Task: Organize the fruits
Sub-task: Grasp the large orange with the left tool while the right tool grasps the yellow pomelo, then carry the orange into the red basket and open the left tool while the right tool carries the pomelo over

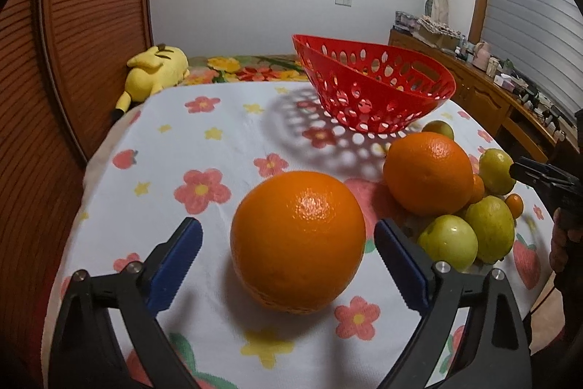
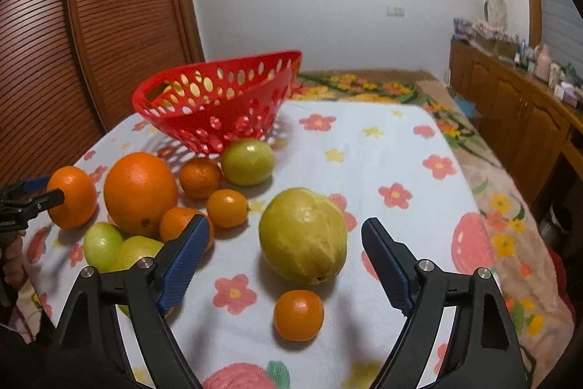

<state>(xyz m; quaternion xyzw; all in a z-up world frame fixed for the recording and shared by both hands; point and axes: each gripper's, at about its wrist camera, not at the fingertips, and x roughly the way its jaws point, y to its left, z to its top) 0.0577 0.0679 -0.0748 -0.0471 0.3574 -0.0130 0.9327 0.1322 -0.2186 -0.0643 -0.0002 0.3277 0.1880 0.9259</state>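
I have both claws spread, left claw [image 1: 288, 252] around the orange [image 1: 298, 242], right claw [image 2: 284, 250] around the lemon [image 2: 303, 236]; either round fruit may roll off the surface [image 1: 218, 148] if nudged.

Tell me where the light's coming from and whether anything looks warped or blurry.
Left wrist view: the red basket throws a dotted shadow leftward, so light comes from the right; the big orange shows glare. Right wrist view: the fisheye bends the louvred door; the far bedspread is soft.
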